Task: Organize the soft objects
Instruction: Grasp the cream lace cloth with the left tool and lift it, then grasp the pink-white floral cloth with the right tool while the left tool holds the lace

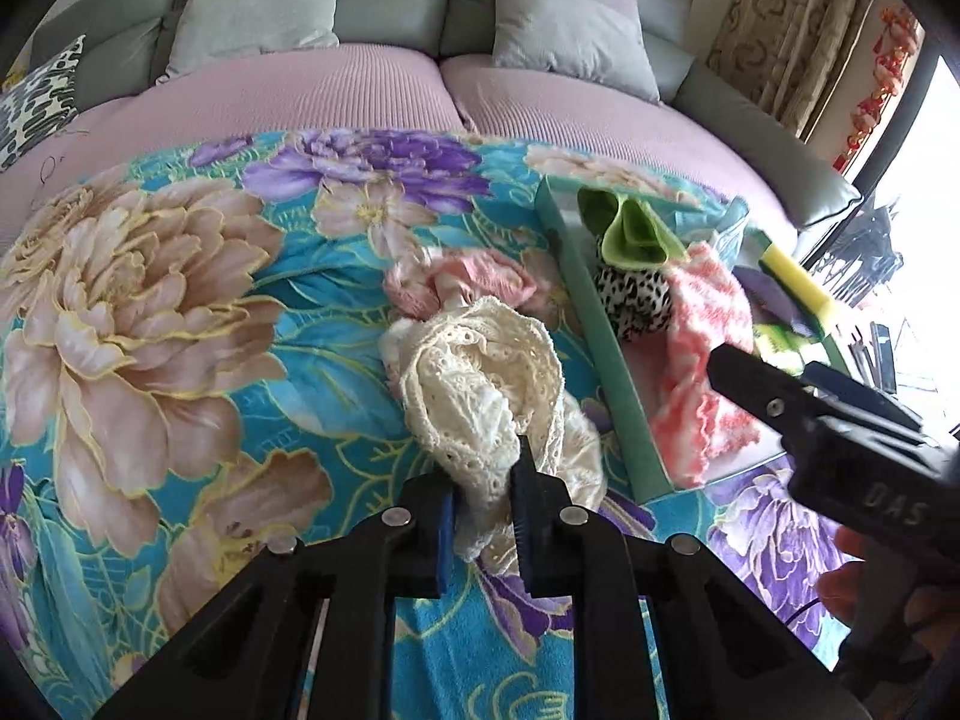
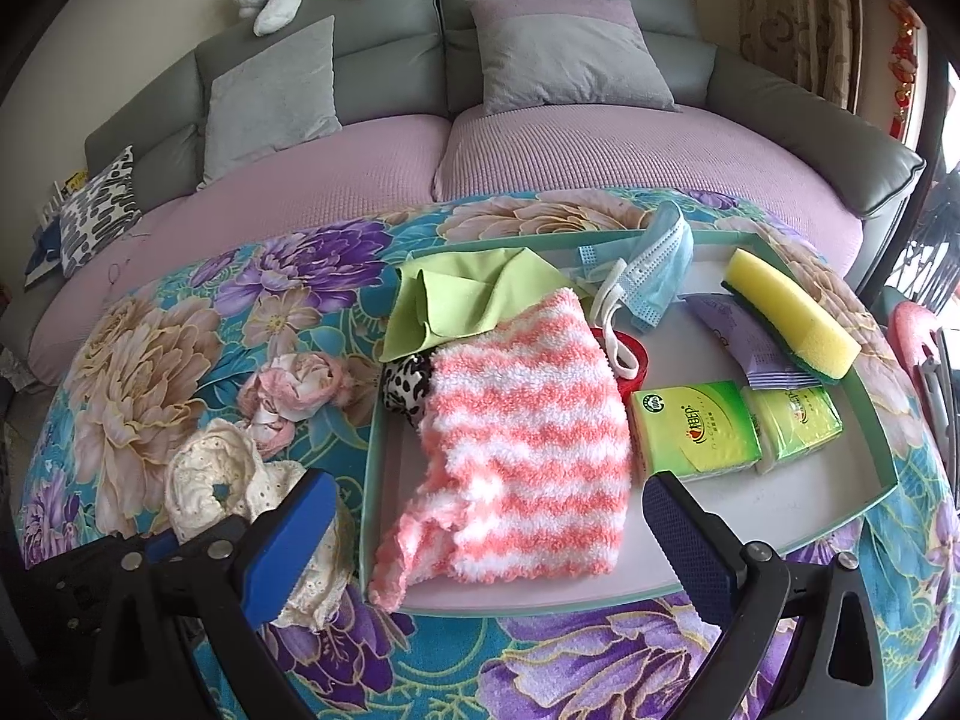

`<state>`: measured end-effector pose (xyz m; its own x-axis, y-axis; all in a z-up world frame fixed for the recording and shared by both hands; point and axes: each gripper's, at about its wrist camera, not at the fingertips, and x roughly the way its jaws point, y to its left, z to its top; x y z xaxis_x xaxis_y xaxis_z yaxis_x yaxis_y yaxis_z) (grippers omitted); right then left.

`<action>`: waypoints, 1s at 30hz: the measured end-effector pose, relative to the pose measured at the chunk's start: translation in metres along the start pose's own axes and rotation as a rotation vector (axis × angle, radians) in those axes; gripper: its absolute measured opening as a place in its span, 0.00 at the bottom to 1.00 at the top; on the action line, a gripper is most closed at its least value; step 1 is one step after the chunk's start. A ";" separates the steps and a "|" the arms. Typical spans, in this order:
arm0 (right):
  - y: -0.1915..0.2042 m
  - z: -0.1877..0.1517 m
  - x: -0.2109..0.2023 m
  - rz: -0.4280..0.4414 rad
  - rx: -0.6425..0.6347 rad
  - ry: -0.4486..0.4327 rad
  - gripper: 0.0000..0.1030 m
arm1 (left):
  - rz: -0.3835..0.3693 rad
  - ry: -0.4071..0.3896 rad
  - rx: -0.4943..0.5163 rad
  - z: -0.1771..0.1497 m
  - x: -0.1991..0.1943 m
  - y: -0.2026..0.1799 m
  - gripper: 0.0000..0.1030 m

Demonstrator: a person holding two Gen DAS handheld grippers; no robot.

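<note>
My left gripper (image 1: 485, 516) is shut on a cream lace cloth (image 1: 486, 384), pinched between its blue pads just left of the green tray (image 1: 606, 330); the cloth also shows in the right wrist view (image 2: 210, 480). A pink scrunchie (image 2: 294, 390) lies on the floral blanket behind it. My right gripper (image 2: 486, 528) is open and empty above the near end of a pink-and-white striped fluffy cloth (image 2: 528, 438), which hangs over the tray's near rim (image 2: 540, 606). A light green cloth (image 2: 462, 300) and a black-and-white spotted piece (image 2: 408, 387) lie in the tray's left part.
The tray also holds a blue face mask (image 2: 654, 276), a yellow sponge (image 2: 792, 318), two green tissue packs (image 2: 696, 432), a purple packet (image 2: 738, 336) and something red (image 2: 630, 360). The floral blanket (image 1: 180, 300) covers a surface in front of a sofa with grey cushions (image 2: 564, 54).
</note>
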<state>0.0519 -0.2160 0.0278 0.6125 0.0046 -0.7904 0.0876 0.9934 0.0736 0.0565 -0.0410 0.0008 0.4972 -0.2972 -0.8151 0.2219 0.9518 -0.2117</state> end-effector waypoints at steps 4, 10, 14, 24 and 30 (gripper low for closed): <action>0.009 0.001 0.002 0.008 -0.018 0.005 1.00 | -0.003 -0.044 -0.027 0.004 -0.016 0.011 0.16; 0.030 0.005 0.000 0.042 -0.064 -0.025 1.00 | 0.038 -0.121 -0.116 0.008 -0.044 0.046 0.16; 0.049 0.005 0.003 0.068 -0.097 -0.027 1.00 | 0.086 -0.155 -0.196 0.007 -0.058 0.075 0.16; 0.089 0.009 0.013 0.107 -0.191 -0.038 1.00 | 0.195 -0.171 -0.314 -0.002 -0.066 0.117 0.16; 0.104 0.019 0.026 0.088 -0.228 -0.049 1.00 | 0.209 -0.186 -0.357 0.004 -0.067 0.128 0.16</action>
<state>0.0918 -0.1151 0.0261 0.6477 0.0925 -0.7562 -0.1441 0.9896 -0.0024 0.0552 0.1005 0.0304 0.6504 -0.0731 -0.7560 -0.1865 0.9495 -0.2523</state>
